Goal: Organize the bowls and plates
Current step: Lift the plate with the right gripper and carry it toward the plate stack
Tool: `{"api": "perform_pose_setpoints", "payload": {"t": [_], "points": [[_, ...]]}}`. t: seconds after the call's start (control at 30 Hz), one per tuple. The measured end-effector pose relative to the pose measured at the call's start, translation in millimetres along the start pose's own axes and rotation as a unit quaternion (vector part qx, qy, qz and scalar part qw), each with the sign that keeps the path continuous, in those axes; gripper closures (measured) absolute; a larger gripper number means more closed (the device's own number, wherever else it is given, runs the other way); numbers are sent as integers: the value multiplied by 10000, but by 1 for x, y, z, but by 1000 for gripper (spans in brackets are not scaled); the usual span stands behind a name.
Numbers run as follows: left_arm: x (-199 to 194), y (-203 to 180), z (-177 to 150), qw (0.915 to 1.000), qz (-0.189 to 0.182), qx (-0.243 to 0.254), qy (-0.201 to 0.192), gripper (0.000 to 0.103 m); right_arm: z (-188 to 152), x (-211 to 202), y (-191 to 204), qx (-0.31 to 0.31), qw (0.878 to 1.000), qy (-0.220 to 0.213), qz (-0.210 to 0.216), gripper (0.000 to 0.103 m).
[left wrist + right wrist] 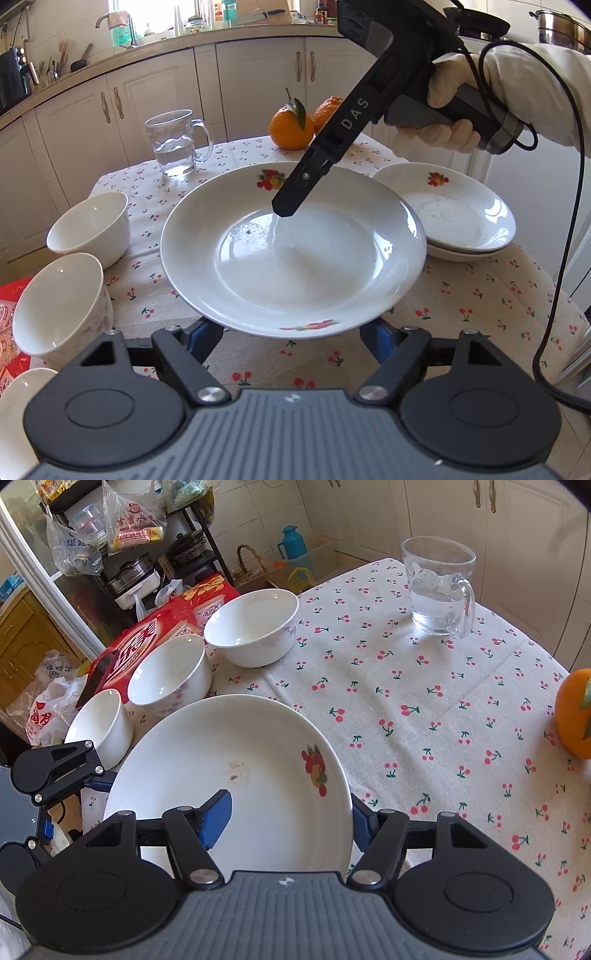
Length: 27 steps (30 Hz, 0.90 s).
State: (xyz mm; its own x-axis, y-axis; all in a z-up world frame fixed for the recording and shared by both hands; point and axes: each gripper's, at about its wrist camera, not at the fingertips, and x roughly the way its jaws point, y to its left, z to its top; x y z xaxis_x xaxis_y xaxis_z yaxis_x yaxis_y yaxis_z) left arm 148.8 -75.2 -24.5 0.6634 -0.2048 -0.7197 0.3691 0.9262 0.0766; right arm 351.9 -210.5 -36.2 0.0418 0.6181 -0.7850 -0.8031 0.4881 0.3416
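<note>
Plate rim pinched by right gripper, left gripper beneath it

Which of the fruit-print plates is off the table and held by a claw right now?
The large plate in the middle, gripped at its rim by the right claw. The other two plates sit stacked on the tablecloth beside it, untouched.

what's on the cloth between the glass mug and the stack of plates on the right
The two oranges sit roughly between the glass mug and the stacked plates, further back on the cloth, in the left wrist view.
</note>
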Motion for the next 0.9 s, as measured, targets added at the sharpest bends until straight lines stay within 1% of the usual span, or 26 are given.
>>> {"api": "perform_pose_setpoints", "payload": {"t": [0.17, 0.4, 0.77, 0.9], "points": [[-10, -12, 0, 9997, -166, 153, -40, 23, -18, -21, 8, 83, 9998, -105, -119, 32], [-13, -33, 6, 9982, -433, 412, -47, 23, -45, -48, 8, 269, 9988, -255, -313, 32], [7, -67, 23, 9927, -955, 743, 24, 23, -93, -88, -11, 701, 9944, -418, -673, 32], [16, -77, 29, 9905, -1075, 852, 56, 23, -108, -96, -21, 874, 9922, -469, -758, 32]]}}
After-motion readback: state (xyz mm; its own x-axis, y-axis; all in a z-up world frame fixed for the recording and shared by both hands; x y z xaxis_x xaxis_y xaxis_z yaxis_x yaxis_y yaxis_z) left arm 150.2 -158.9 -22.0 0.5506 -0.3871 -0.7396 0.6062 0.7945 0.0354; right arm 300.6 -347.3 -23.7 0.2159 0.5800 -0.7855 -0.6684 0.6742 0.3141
